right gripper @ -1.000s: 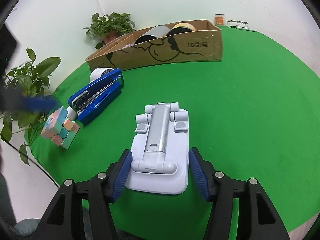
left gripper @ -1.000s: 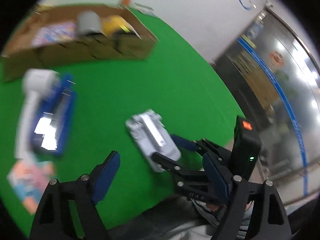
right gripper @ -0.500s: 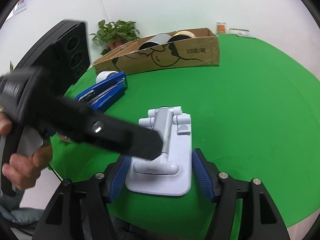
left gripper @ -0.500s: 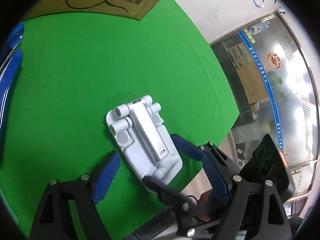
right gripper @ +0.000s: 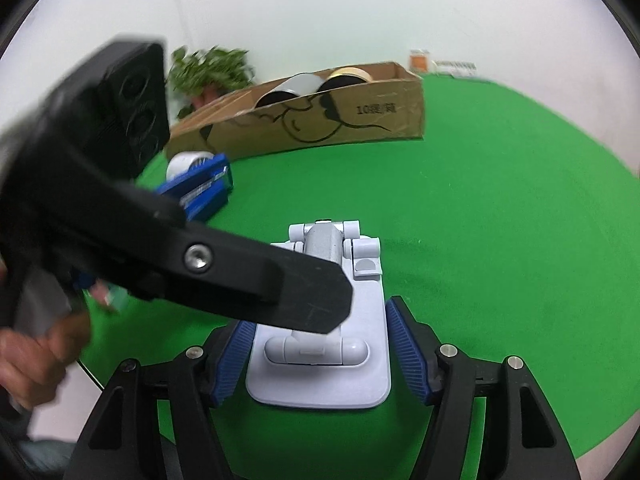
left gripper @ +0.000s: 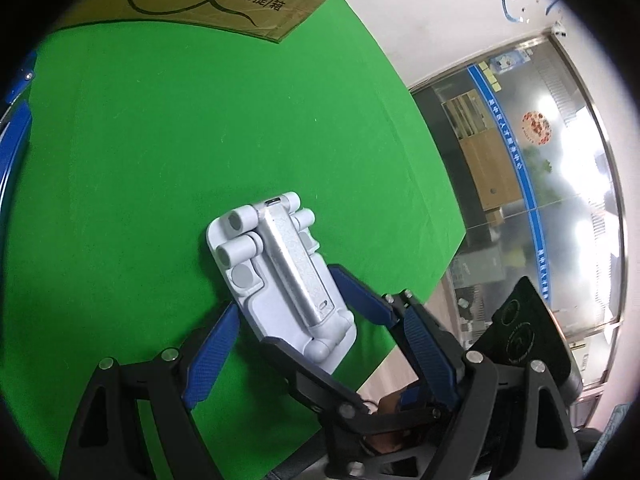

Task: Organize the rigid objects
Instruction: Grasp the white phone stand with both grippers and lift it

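A white folding phone stand (right gripper: 320, 344) lies flat on the green table near its front edge; it also shows in the left wrist view (left gripper: 284, 276). My right gripper (right gripper: 320, 354) has its blue pads on both sides of the stand's base, touching or nearly touching it. My left gripper (left gripper: 320, 356) is open and crosses in from the left, one black finger (right gripper: 256, 276) lying over the stand's middle. A cardboard box (right gripper: 320, 116) stands at the back with rolls of tape inside.
A blue stapler (right gripper: 200, 192) and a white round object (right gripper: 186, 160) lie left of the stand. A plant (right gripper: 208, 72) stands behind the box. The table's edge (left gripper: 424, 300) is close on the right, with a glass wall beyond.
My left gripper has swung in from the left and now reaches over the stand. The right gripper's pads have closed in on the stand's base.
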`<state>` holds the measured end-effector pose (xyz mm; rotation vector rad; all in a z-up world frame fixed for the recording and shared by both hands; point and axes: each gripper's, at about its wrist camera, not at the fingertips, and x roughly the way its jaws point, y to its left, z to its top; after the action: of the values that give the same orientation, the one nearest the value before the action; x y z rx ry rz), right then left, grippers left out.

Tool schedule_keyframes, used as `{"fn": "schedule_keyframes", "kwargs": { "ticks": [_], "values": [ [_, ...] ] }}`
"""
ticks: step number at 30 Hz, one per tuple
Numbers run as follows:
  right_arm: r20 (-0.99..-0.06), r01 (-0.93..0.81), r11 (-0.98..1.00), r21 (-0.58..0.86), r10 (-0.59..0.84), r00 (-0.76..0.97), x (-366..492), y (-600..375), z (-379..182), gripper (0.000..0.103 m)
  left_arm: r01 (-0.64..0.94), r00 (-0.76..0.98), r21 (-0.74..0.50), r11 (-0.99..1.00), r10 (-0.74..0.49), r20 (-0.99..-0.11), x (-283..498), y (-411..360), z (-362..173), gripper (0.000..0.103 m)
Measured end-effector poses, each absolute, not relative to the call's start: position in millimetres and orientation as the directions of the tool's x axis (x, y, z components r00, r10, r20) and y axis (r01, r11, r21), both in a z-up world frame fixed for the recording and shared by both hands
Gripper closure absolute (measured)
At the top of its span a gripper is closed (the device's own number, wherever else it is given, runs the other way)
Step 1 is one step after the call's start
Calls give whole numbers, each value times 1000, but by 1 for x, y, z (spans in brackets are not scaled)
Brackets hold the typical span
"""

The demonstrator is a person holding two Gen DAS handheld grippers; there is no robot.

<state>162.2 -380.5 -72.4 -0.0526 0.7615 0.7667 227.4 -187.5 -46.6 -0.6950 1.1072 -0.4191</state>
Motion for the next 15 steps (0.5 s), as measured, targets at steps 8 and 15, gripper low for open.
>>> {"fn": "schedule_keyframes", "kwargs": {
  "ticks": [8, 15],
  "values": [
    [-651, -608, 699, 377, 667, 362, 181, -372, -68, 39, -61, 425, -665, 744, -583, -692, 230, -176, -50, 65],
    [-638, -653, 669, 355, 684, 354, 176, -343, -51, 40, -38, 454, -638, 769, -556, -696, 223, -168, -39, 72]
  ]
}}
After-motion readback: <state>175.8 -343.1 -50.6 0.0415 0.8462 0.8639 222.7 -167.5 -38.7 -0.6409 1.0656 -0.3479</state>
